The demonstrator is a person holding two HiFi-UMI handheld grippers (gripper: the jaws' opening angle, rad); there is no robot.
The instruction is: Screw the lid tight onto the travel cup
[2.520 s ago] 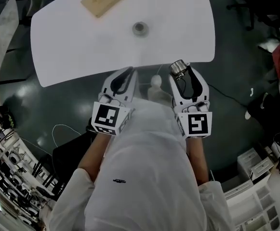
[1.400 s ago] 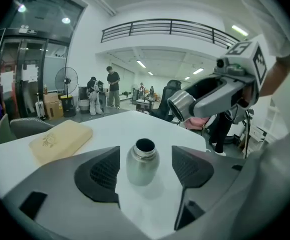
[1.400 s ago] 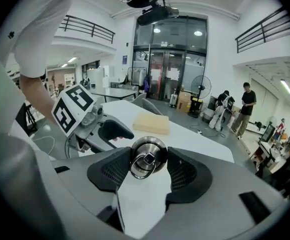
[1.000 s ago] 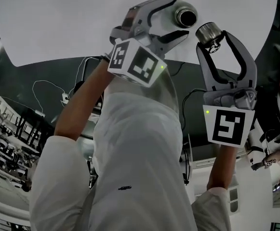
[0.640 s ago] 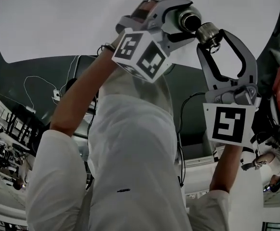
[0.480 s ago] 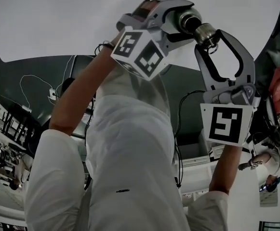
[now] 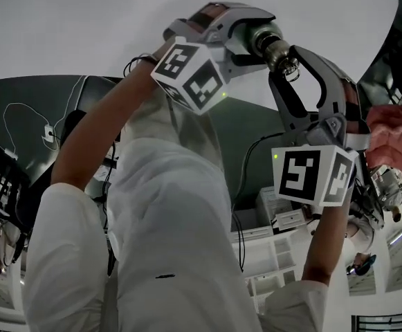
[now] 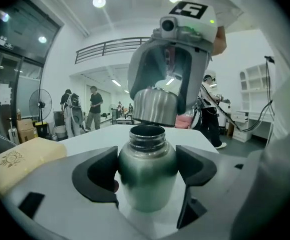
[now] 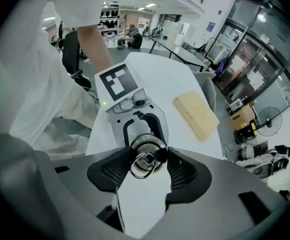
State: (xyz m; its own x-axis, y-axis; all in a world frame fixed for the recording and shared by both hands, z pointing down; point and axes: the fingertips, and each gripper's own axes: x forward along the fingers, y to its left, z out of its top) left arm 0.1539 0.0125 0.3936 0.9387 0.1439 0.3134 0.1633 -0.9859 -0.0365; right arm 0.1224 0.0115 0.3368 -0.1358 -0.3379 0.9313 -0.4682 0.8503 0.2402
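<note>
Whereas lid and travel cup stood apart, they now almost meet.

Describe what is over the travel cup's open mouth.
The steel lid, gripped by the right gripper, hovers just over the travel cup. The cup's interior is dark, contents unseen.
</note>
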